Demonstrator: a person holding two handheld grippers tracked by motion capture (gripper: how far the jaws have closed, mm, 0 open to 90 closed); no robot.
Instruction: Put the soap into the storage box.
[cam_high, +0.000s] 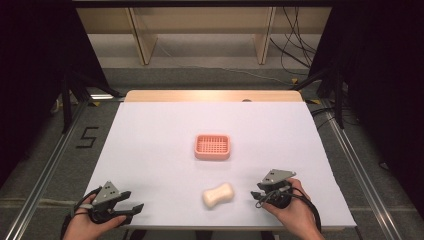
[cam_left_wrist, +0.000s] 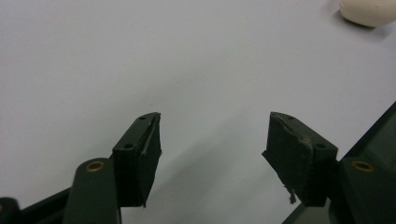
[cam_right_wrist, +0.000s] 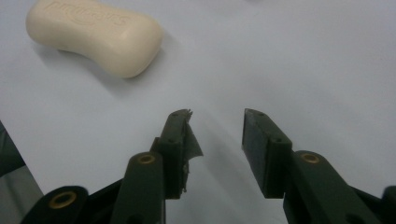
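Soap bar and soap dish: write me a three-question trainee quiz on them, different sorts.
1. True or false: the soap bar lies in the pink soap dish.
2. Which tool is nearer the soap bar? A) left tool B) right tool
3. Fill in: nothing sits between the jaws of either ____.

Key
1. False; the bar lies on the white table cover, nearer the person than the dish.
2. B
3. tool

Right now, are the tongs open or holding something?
Left tongs: open, holding nothing.
Right tongs: open with a narrower gap, holding nothing; the soap lies apart.
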